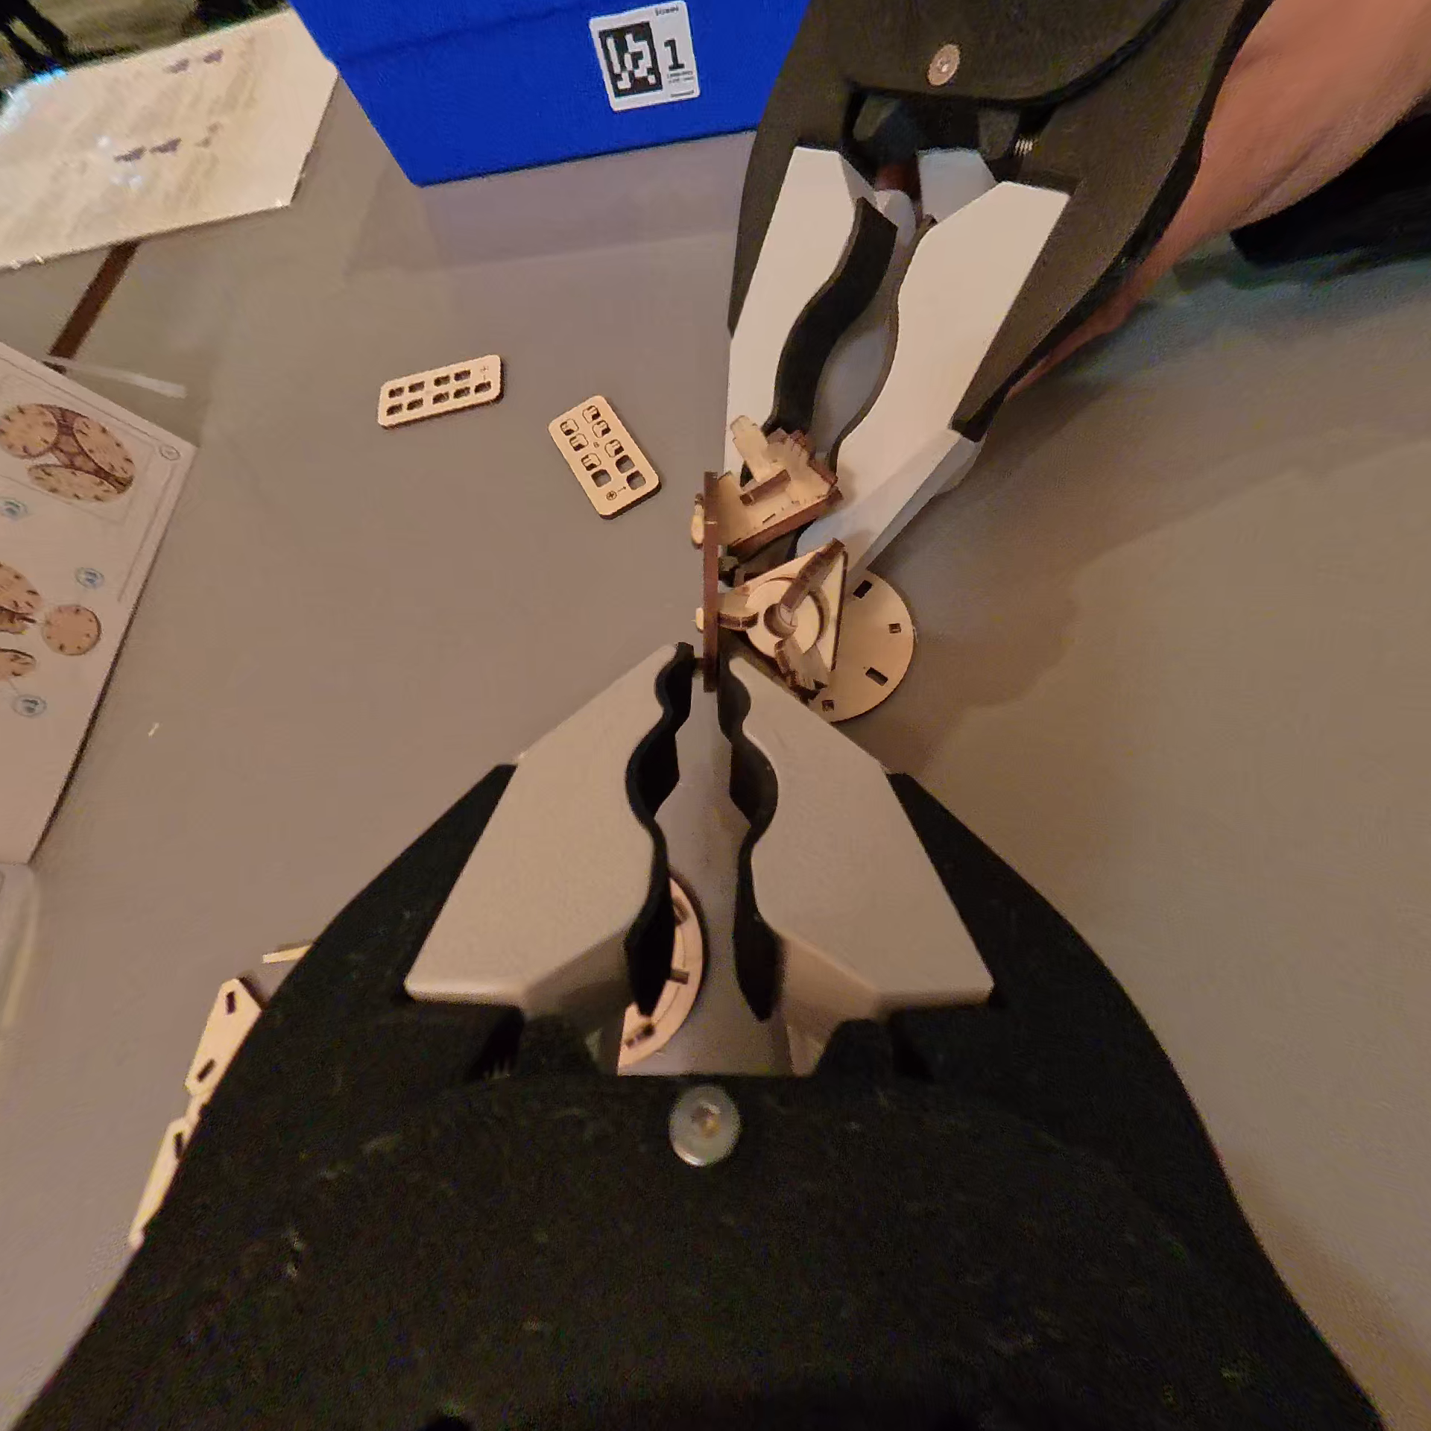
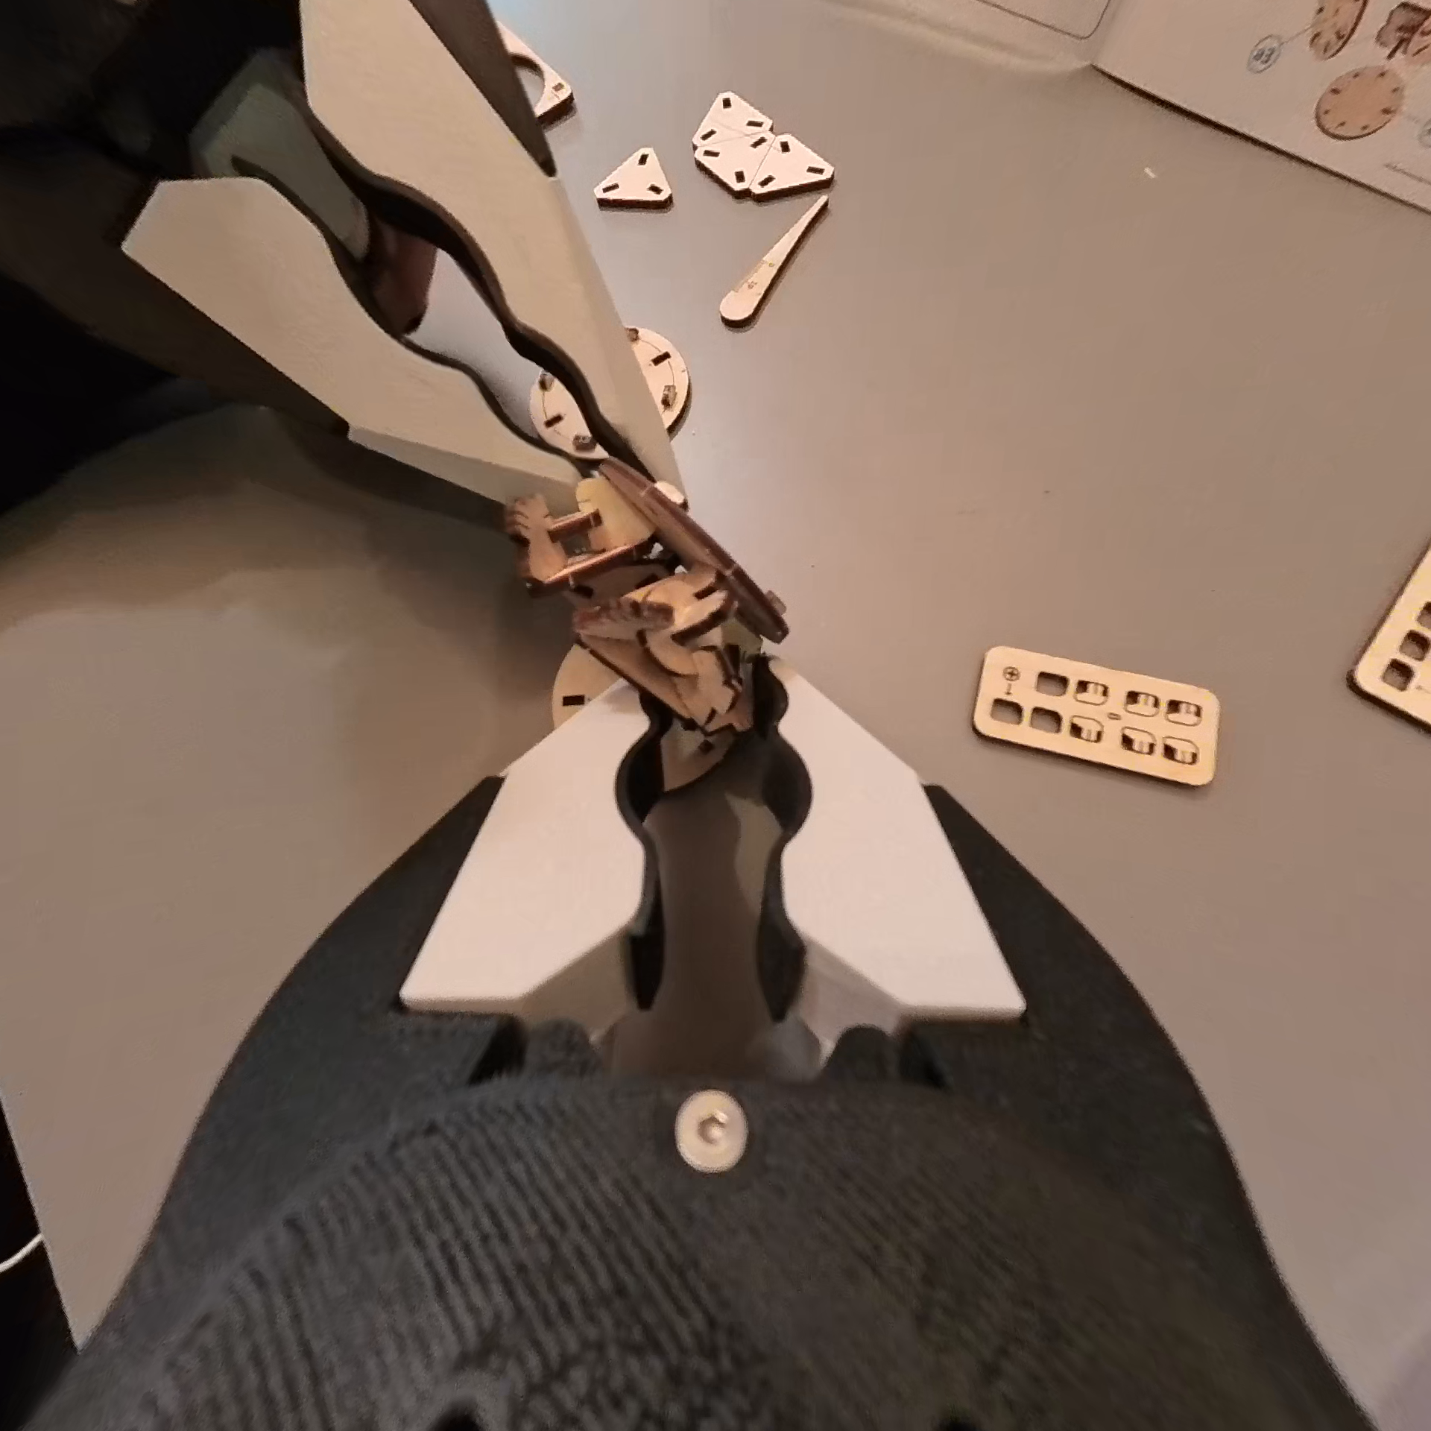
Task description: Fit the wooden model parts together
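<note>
1. A small wooden assembly (image 1: 763, 573) of laser-cut plywood parts is held above a grey table (image 1: 387, 697), between two hand-held grippers.
2. The left gripper (image 1: 706, 674) is closed narrowly on the assembly's thin dark-edged disc (image 1: 709, 588) (seen edge-on), with both tips against it.
3. The right gripper (image 2: 708, 697) is clamped on the assembly's opposite, blocky end.
4. A flat round plywood disc (image 1: 875, 658) lies on the table directly beneath the assembly.
5. Two slotted plywood cards (image 1: 440, 389) (image 1: 604, 455) lie left of the assembly.
6. A blue box (image 1: 503, 93) stands beyond the assembly.
</note>
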`<state>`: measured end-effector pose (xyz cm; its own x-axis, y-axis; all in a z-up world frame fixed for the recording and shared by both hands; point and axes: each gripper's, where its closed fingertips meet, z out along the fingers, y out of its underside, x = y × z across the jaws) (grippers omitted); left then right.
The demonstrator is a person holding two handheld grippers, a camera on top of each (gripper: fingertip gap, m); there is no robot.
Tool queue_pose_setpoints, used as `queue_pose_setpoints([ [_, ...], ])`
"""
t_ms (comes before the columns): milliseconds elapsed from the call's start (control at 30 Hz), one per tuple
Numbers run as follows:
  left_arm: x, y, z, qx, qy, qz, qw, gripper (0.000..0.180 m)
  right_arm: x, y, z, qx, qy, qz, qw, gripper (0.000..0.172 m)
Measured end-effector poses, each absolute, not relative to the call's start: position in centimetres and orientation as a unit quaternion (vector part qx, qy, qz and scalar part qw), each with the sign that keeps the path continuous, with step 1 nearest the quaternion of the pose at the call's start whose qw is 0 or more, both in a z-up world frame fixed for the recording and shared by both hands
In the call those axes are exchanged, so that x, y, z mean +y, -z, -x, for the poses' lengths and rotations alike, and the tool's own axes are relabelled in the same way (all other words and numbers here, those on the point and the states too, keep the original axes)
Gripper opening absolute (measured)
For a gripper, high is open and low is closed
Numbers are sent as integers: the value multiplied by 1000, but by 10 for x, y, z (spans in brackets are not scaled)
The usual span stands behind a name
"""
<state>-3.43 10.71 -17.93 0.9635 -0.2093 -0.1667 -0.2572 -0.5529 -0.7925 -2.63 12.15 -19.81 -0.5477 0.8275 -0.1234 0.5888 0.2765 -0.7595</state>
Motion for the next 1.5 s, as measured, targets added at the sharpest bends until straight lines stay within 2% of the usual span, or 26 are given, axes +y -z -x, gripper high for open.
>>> queue_pose_setpoints([
  [100,104,181,39,107,-6,889,446,12,121,198,26,-784,-398,452,149,19],
  [200,97,175,36,82,60,884,456,34,121,198,26,-786,-396,450,151,19],
  [300,93,171,36,51,110,880,459,39,121,198,26,-786,-396,451,151,19],
  [367,89,176,34,43,132,885,445,51,121,198,26,-785,-396,451,153,19],
  [567,84,182,24,58,159,889,425,52,122,198,27,-778,-402,458,155,19],
  [700,92,199,24,77,102,907,402,52,122,198,27,-772,-407,463,152,19],
  [833,99,201,24,80,76,907,407,48,121,198,27,-775,-400,462,161,19],
  [1000,102,196,24,77,82,899,423,34,121,198,26,-783,-385,456,176,19],
  [1500,105,198,20,82,84,901,417,30,121,198,26,-785,-373,459,187,19],
])
